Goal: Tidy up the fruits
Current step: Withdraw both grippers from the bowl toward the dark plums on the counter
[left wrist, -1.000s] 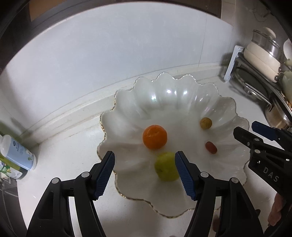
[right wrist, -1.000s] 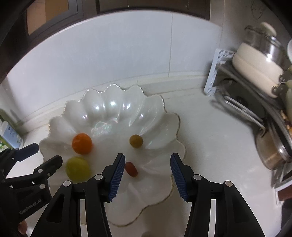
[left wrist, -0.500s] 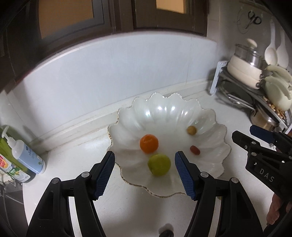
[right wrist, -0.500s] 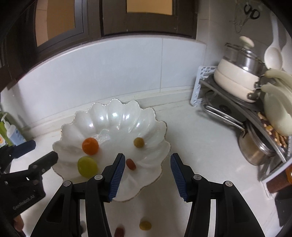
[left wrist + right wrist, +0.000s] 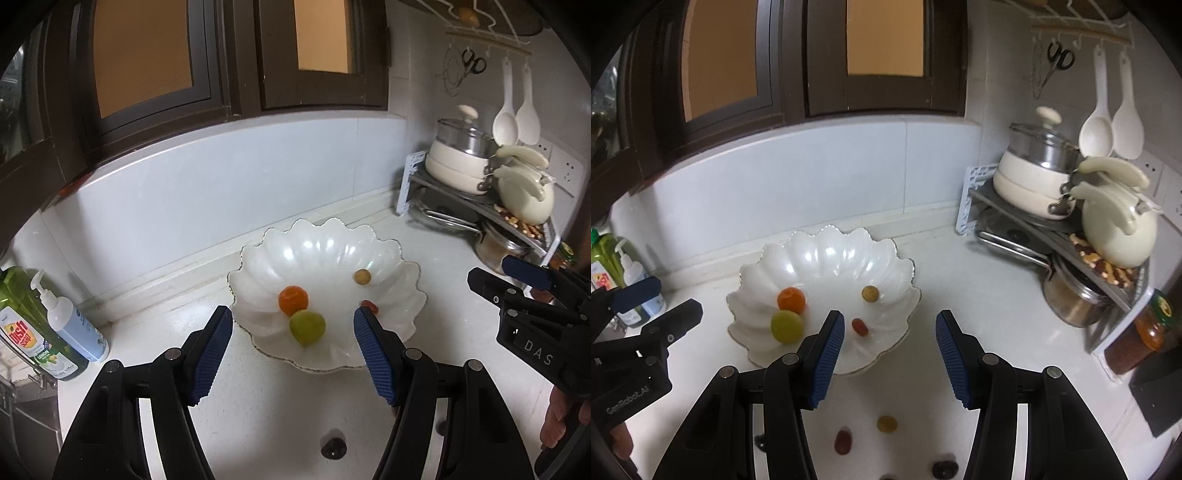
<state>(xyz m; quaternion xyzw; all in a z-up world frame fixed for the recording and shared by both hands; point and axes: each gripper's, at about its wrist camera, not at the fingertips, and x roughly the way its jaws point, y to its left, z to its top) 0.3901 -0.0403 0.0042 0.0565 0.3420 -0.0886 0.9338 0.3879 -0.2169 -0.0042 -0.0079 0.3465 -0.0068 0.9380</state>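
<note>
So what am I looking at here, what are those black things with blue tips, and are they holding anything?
There is no robot here. A person holds one set of tongs in each hand, and each carries a wide-angle camera looking forward along its two blue-padded fingers. One picture comes from the left tongs, the other from the right tongs; each view also catches the other tool at its edge. Both sets stand open and hold nothing. On the white counter sits a scalloped white dish with an orange fruit, a green fruit, a small yellow fruit and a small red fruit. A few more small fruits lie loose on the counter near the right tongs, including a yellowish one and a dark red one.
</note>
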